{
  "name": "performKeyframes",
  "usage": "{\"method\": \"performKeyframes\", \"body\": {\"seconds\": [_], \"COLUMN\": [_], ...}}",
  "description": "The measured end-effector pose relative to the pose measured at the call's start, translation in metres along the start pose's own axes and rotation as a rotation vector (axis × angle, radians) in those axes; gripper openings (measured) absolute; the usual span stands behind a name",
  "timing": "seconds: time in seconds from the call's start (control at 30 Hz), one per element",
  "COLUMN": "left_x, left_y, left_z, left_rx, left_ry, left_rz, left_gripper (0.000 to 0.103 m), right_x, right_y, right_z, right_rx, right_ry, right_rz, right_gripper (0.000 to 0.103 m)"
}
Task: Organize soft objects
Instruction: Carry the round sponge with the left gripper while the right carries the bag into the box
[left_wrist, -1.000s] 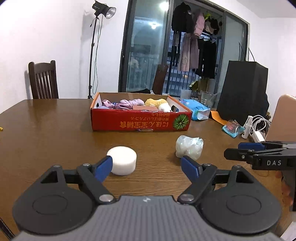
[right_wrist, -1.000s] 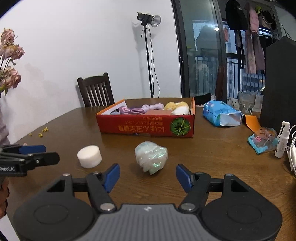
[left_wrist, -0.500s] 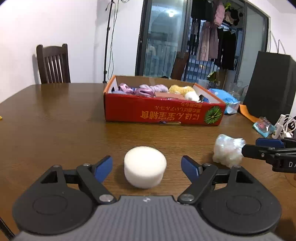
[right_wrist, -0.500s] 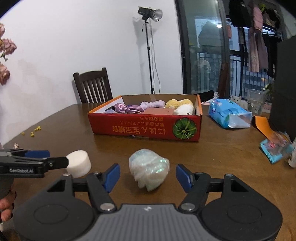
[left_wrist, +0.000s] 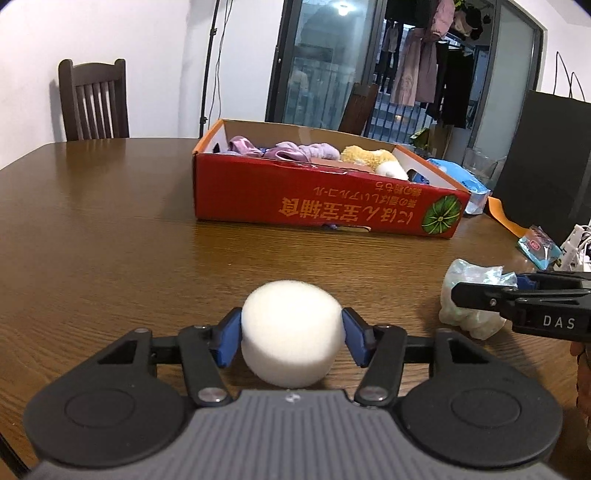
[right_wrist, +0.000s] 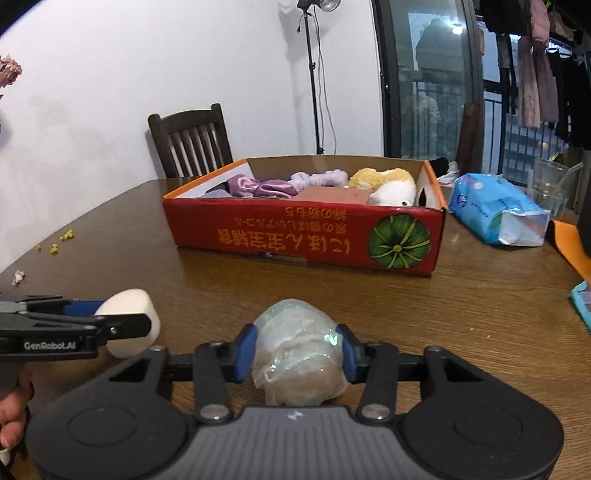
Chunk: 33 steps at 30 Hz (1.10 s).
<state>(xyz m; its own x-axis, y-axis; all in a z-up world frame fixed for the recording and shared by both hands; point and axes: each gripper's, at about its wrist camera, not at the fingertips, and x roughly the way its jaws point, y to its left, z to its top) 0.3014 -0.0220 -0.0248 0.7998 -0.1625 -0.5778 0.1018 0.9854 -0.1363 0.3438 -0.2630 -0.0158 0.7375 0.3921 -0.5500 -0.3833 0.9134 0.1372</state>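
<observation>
My left gripper (left_wrist: 291, 338) is shut on a white round sponge (left_wrist: 291, 328) on the wooden table (left_wrist: 110, 236); both blue pads press its sides. My right gripper (right_wrist: 297, 352) is shut on a crumpled shiny plastic ball (right_wrist: 299, 350). That ball also shows in the left wrist view (left_wrist: 471, 299), and the sponge in the right wrist view (right_wrist: 131, 321). A red cardboard box (left_wrist: 325, 206) stands ahead, holding purple cloth, a yellow plush and a white plush (right_wrist: 391, 192).
A blue tissue pack (right_wrist: 495, 206) lies right of the box. A small snack packet (left_wrist: 537, 245) and white cables sit at the far right. A dark chair (left_wrist: 94, 99) stands behind the table. Yellow crumbs (right_wrist: 61, 240) lie at the left edge.
Both grippers moved forward and down around their objects and closed. The left one now clamps the sponge, the right one the plastic ball.
</observation>
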Motion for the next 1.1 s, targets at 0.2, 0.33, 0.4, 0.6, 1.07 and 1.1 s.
{"method": "performKeyframes", "body": {"seconds": [0.2,0.33,0.4,0.6,1.07,1.1], "left_x": [-0.008,-0.031,-0.045,-0.093,-0.178,-0.179], "left_y": [-0.008,-0.016,-0.021,-0.036,-0.064,-0.065], "left_z": [0.002,0.005,0.004,-0.003,-0.021,-0.021], "left_rx": [0.003,0.014,0.022,0.039,0.072,0.073], "left_ry": [-0.005,-0.046,-0.069,-0.139,-0.275,-0.279], "left_rz": [-0.027,-0.046,-0.051,-0.067,-0.095,-0.095], "left_gripper": [0.056,0.056,0.056,0.056,0.057,0.057], "right_x": [-0.009,-0.027,-0.04,-0.089,-0.184,-0.187], "right_y": [0.001,0.006,0.01,0.022,0.038,0.038], "right_z": [0.002,0.004,0.002,-0.001,-0.026,-0.026], "right_rx": [0.004,0.0,-0.004,-0.02,-0.019,-0.021], "right_ry": [-0.018,-0.048,-0.067,-0.132,-0.273,-0.277], "right_rz": [-0.008,-0.009,-0.01,-0.027,-0.048,-0.048], "right_gripper": [0.033,0.033,0.033,0.033,0.033,0.033]}}
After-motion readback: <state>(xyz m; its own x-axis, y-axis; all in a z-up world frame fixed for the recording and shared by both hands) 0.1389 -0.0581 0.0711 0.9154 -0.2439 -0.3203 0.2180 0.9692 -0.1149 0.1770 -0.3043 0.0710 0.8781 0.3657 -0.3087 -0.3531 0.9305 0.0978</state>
